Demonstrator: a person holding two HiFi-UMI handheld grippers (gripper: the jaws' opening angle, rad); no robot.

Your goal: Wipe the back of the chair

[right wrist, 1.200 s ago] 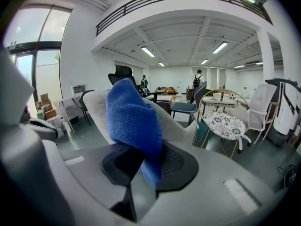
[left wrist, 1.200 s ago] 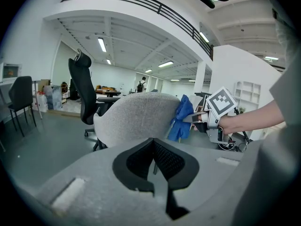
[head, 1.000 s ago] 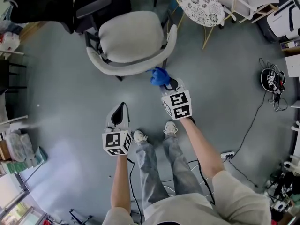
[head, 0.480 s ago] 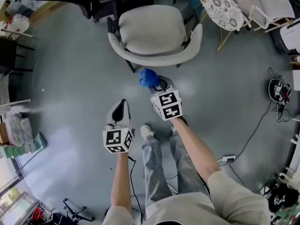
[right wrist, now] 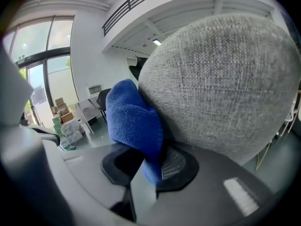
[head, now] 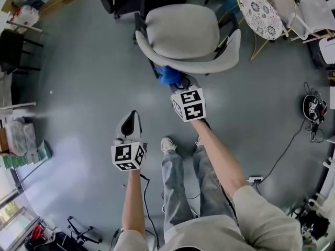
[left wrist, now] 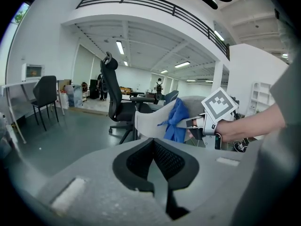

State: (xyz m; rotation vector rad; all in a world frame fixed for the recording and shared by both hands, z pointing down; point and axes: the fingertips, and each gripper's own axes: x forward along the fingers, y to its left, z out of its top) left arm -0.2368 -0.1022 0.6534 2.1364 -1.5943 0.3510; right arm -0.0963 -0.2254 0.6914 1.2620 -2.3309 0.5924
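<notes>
Open office hall: black swivel chair (left wrist: 113, 97), strip lights (left wrist: 120, 47), mezzanine railing (left wrist: 155, 4)

Cloth (head: 167, 75) bright blue; chair (head: 183, 31) light grey, coarse woven texture; floor (head: 78, 88) plain grey; jeans (head: 175, 187) faded blue.

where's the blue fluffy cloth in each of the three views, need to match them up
Head view: the blue fluffy cloth is upper centre, against the curved grey fabric chair back.
Left gripper view: the cloth is right of centre, on the chair back.
Right gripper view: the cloth is centre-left, clamped in the right tool, touching the chair back.
Shared landmark: the chair back.
</notes>
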